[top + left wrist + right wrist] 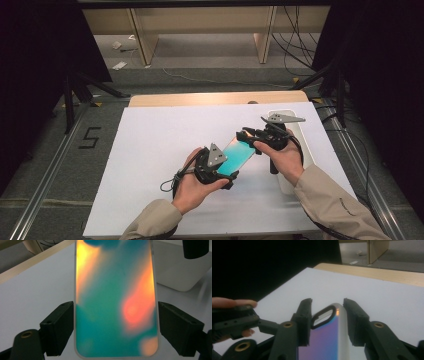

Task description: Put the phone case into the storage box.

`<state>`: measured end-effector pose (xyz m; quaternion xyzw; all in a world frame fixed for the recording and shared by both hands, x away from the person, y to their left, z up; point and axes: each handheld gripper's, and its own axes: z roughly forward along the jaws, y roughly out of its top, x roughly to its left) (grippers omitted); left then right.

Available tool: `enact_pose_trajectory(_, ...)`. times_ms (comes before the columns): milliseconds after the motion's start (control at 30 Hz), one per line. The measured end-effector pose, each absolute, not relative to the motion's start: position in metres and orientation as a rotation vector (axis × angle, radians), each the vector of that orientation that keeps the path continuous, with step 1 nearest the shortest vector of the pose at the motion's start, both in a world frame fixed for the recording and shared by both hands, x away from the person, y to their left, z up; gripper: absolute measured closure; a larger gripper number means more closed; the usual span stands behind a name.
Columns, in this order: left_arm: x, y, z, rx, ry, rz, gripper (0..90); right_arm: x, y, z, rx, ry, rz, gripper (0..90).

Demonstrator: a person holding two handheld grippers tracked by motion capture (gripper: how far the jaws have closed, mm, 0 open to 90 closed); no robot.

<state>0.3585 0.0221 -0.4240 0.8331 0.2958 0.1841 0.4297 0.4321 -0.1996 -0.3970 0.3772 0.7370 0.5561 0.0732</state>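
Observation:
An iridescent teal-and-orange phone case [237,154] is held above the white table between both grippers. My left gripper [226,170] is shut on its near end, and in the left gripper view the black jaws press both long edges of the case [115,302]. My right gripper [250,139] is at the far end. In the right gripper view its jaws [327,301] sit against the two sides of the case [324,340], just beside the oval camera cut-out. The other gripper [234,322] and a person's fingertips appear at the left of that view.
A white board [150,165] covers the table, with a wooden edge [200,98] behind it. A white rectangular box [296,131] lies along the right side, under the right hand, also seen as the box [180,272]. Black stand legs [70,100] flank the table.

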Motion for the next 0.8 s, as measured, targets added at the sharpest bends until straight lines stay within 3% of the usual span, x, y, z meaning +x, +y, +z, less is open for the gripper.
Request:
enact_pose_trajectory(367,0.358,0.018,-0.429,2.106,0.718,0.498,16.4,0.427,-0.202,-0.384,1.134,2.216,1.790,76.0)
enact_pose_trajectory(400,0.360,0.019,-0.430,2.099,0.717,0.500,21.9,0.426,-0.202,-0.382,1.129,2.228,1.804,79.7)
enact_pose_trajectory(800,0.370,0.037,-0.426,2.031,0.740,0.457,19.9,0.414,-0.196,-0.359,0.902,2.311,1.703,80.3)
